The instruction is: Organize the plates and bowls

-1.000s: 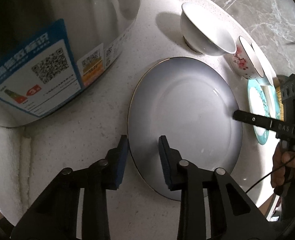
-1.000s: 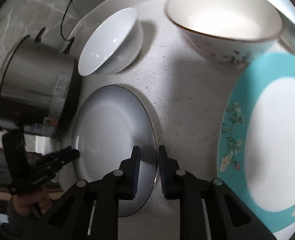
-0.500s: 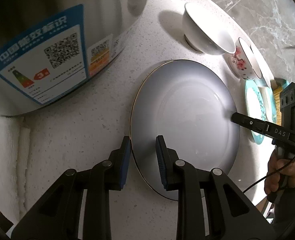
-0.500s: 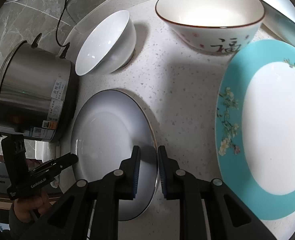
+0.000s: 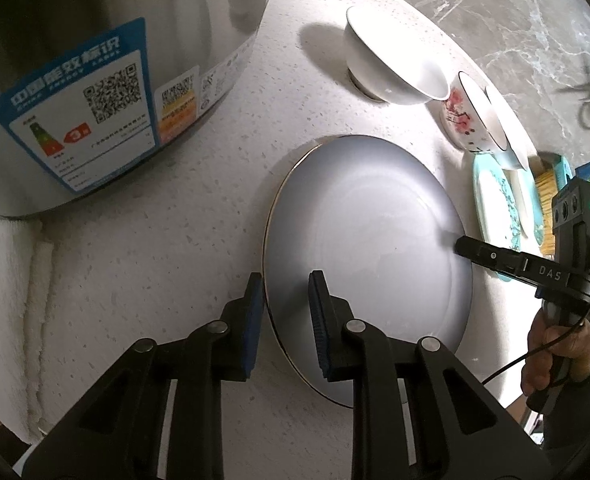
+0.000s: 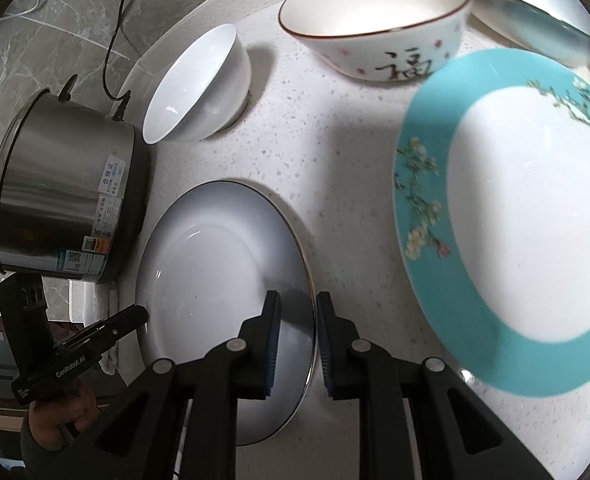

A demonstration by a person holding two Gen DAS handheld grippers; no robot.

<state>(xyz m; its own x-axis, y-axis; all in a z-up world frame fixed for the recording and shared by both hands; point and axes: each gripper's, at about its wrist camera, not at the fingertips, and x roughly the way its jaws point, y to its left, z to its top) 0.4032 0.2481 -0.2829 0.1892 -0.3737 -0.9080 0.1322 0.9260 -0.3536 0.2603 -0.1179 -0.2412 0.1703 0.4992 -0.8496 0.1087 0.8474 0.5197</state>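
A white gold-rimmed plate (image 5: 367, 256) lies on the speckled counter; it also shows in the right wrist view (image 6: 219, 280). My left gripper (image 5: 285, 300) straddles its near rim, one finger outside and one over the plate, with a gap between pads. My right gripper (image 6: 297, 320) straddles the opposite rim the same way. A plain white bowl (image 6: 199, 88), a flowered bowl with a black character (image 6: 383, 28) and a teal-rimmed plate (image 6: 515, 216) stand beyond. Whether the pads press the rim is unclear.
A steel cooker pot (image 5: 95, 80) with labels stands close to the plate on the left; it also shows in the right wrist view (image 6: 63, 200), with its cord behind. A white towel (image 5: 7, 300) lies at the counter's left edge. Marble wall behind.
Both grippers have narrowed around the white plate's rim. The right camera has shifted, so the teal plate and flowered bowl sit differently in view. The plate looks slightly raised on the right side.
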